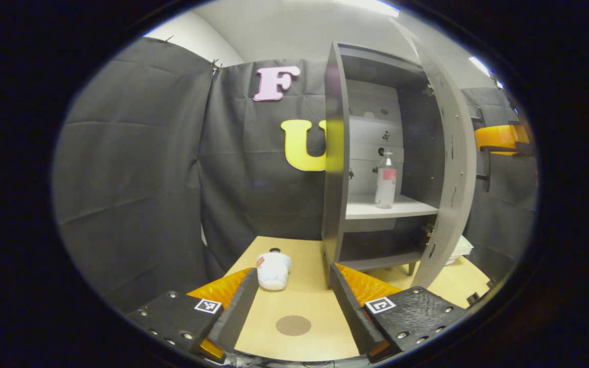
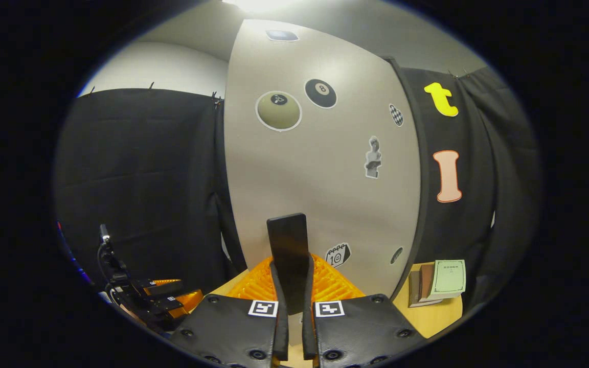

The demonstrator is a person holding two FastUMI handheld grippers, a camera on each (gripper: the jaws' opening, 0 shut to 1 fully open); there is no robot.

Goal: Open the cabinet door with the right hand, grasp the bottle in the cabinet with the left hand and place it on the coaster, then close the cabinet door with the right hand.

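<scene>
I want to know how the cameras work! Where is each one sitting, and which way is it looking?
Left gripper view: rides on the left gripper, fingers spread; looks across the table at the open cabinet, the bottle on its shelf, and the coaster.
Right gripper view: rides on the right gripper, fingers together on a dark handle; looks at the stickered cabinet door close up.
Shared: the door, and the left gripper, low at that view's left.
</scene>
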